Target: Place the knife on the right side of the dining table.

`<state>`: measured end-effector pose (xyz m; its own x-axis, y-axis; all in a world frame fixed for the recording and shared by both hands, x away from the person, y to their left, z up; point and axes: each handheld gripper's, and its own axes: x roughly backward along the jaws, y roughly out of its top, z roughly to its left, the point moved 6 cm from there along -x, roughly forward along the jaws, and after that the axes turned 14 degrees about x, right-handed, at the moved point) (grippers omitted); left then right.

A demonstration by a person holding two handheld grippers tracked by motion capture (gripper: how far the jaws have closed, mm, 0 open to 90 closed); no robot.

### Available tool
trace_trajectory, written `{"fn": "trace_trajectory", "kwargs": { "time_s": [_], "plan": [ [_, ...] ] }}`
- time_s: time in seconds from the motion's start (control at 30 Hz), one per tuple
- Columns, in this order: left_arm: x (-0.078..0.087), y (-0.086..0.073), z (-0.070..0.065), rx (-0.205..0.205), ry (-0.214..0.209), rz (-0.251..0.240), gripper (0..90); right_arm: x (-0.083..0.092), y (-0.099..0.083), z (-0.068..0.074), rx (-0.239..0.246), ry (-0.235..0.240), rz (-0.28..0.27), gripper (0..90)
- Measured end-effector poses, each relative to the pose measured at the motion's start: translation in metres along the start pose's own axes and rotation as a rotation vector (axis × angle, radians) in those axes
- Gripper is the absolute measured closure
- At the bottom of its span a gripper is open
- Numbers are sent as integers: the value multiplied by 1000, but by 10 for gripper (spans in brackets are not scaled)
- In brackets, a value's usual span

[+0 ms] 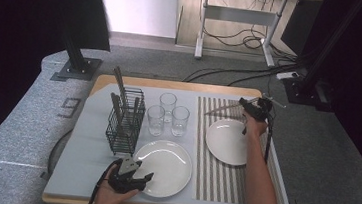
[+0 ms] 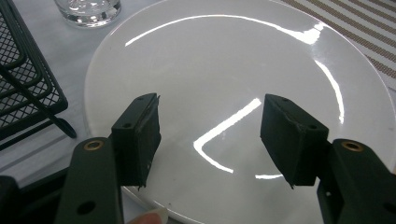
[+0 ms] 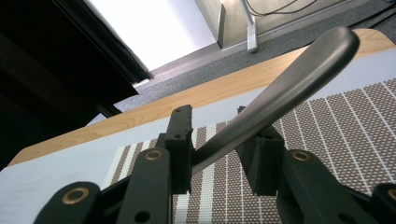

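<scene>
The grey metal utensil handle (image 3: 285,93) sits between the fingers of my right gripper (image 3: 219,154), slanting up and away from them over the striped placemat (image 3: 355,135); its working end is hidden behind the fingers, so I cannot tell which piece of cutlery it is. One finger (image 3: 180,140) lies against the shaft, the other stands just beside it, and I cannot tell whether both press on it. From the high view, my right gripper (image 1: 254,107) hovers over the far edge of the placemat (image 1: 212,175), the utensil (image 1: 222,108) pointing left from it, just beyond the white plate (image 1: 225,141) that lies on the mat. My left gripper (image 2: 210,135) has its fingers released and spread apart, with nothing between them, above the near rim of a second white plate (image 2: 233,56). In the high view that plate (image 1: 162,166) lies on the pale worktop (image 1: 81,173) at the near side, with my left gripper (image 1: 131,177) at its left edge. Just behind it stand three clear glasses (image 1: 168,113), and to their left a black wire cutlery basket (image 1: 126,122) with dark utensils upright in it.
</scene>
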<state>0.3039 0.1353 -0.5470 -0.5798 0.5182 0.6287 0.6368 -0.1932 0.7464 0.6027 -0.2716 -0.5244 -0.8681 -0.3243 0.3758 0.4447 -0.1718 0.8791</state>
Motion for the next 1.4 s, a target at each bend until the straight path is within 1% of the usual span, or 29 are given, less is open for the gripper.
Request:
{"fn": "trace_trajectory", "kwargs": {
  "time_s": [0.13, 0.43, 0.97, 1.17, 1.4],
  "plan": [
    [1, 1, -1, -2, 1, -16, 379, 0, 0, 0, -2, 0, 1, 662],
    [-2, -2, -1, -10, -4, 12, 376, -1, -2, -3, -7, 1, 8, 655],
    [-2, -1, -1, 0, -4, 5, 373, -1, -7, -7, -24, 5, 8, 648],
    [-3, -2, -1, -3, -3, 8, 374, 0, -8, -7, -22, 5, 8, 644],
    [-2, -2, -1, -1, -4, 5, 373, -1, -9, -9, -30, 3, 12, 640]
  ]
}}
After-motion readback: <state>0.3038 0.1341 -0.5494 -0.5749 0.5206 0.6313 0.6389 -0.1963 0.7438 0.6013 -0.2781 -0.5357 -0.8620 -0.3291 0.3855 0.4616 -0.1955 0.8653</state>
